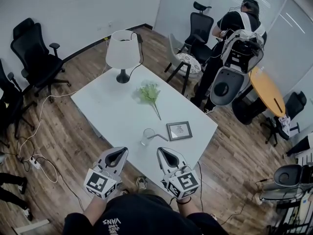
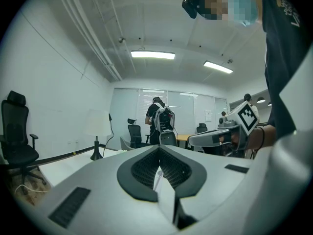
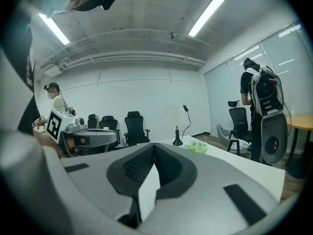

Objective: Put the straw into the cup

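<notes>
left hand-held gripper (image 1: pixel 119 153) and right hand-held gripper (image 1: pixel 164 152) both pinched closed, empty, near side of cup (image 1: pixel 146 137). straw (image 1: pixel 160 136) seems propped on cup rim, so any bump could flip it out imo

I see a white table (image 1: pixel 117 112), green plant (image 1: pixel 149 93), white lamp (image 1: pixel 122 50), and black-and-white markers on my grey left gripper (image 1: pixel 120 151) and right gripper (image 1: pixel 163 151).

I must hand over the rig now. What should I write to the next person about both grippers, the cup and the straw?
Left gripper: shut, empty, over the table's near edge.
Right gripper: shut, empty, beside it.
Cup: upright on the table, just ahead of both grippers.
Straw: seems to lean in the cup already, its end toward the picture frame.
Left: confirm the straw sits inside.
</notes>
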{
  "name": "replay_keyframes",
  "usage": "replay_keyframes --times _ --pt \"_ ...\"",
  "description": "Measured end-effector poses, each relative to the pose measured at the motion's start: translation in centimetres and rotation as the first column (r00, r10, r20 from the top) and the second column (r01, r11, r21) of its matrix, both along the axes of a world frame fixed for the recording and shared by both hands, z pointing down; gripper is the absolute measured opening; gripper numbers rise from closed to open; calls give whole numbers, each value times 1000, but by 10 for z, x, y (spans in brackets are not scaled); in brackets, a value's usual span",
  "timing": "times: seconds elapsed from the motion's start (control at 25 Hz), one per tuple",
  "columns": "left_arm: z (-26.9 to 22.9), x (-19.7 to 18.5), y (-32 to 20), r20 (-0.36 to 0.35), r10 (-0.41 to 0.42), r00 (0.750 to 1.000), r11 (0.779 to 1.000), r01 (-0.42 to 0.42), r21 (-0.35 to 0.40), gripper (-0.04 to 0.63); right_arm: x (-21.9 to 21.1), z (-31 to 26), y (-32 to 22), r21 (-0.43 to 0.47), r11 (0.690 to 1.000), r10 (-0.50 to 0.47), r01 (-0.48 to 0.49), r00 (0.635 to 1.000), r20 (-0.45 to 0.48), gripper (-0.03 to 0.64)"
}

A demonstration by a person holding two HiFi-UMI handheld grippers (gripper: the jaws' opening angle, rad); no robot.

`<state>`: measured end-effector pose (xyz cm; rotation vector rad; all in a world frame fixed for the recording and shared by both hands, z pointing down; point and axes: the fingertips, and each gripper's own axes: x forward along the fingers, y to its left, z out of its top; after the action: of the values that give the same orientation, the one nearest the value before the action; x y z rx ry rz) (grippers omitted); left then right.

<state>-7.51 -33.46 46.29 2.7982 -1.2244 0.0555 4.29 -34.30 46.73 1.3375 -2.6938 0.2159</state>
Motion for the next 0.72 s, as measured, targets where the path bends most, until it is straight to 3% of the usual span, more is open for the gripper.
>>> replay_keyframes --times 0.72 --pt "-6 -2 3 0 -6 1000 1000 6 14 11 -7 -2 2 6 1000 -18 18 1000 -25 17"
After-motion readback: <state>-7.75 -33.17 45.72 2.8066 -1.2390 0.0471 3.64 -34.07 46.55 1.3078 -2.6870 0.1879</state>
